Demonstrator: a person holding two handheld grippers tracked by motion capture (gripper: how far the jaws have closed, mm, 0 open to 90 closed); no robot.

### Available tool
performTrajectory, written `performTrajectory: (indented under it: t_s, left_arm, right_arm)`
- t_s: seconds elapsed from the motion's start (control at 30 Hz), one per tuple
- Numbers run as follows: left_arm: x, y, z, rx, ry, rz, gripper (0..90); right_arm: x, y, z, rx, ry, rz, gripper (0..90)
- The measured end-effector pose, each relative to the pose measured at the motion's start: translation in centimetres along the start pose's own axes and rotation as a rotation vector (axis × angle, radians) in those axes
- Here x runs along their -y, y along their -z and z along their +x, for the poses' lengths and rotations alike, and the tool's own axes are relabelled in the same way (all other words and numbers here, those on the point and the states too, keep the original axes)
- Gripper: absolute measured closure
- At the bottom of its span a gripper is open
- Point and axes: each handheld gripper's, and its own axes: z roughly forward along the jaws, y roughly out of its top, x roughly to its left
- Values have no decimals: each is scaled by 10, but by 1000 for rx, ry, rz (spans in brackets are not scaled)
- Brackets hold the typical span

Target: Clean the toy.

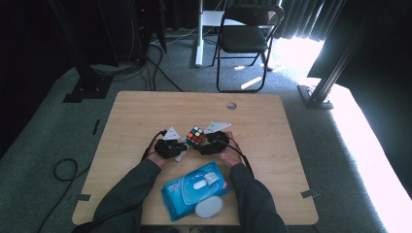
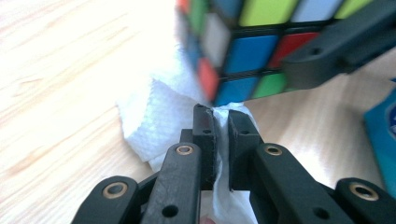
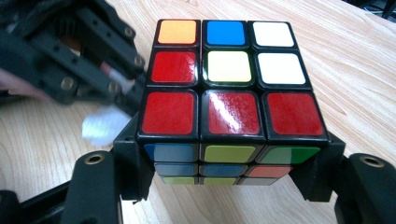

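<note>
Cube (image 3: 229,93) clamped between jaws of right hand-held gripper (image 3: 229,172), mid worktop (image 1: 145,111), just off surface. White wipe (image 2: 154,116) pinched in left hand-held gripper (image 2: 222,116), jaws nearly together, touching cube's lower corner. Blue wipes pack (image 1: 194,189) near edge, between forearms.

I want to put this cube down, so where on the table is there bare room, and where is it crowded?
Bare wood runs across the far half of the table, up to the round cable hole, and along both side edges. The near middle is crowded: left gripper pinching a white wipe, right gripper clamping the puzzle cube, and the blue wipes pack at the near edge.
</note>
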Motion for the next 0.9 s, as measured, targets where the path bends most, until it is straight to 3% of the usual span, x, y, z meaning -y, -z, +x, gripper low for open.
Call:
performTrajectory:
  t_s: [0.17,0.57,0.9]
  left_arm:
    - [1,4,8,-15,38,-27,846]
    - [2,1,4,-15,14,-13,847]
    - [1,-5,-9,26,3,-31,847]
  right_arm:
    - [0,1,-1,-5,3,3,341]
    - [0,0,-1,-5,-4,-1,341]
    - [-4,-2,1,-8,-19,-12,341]
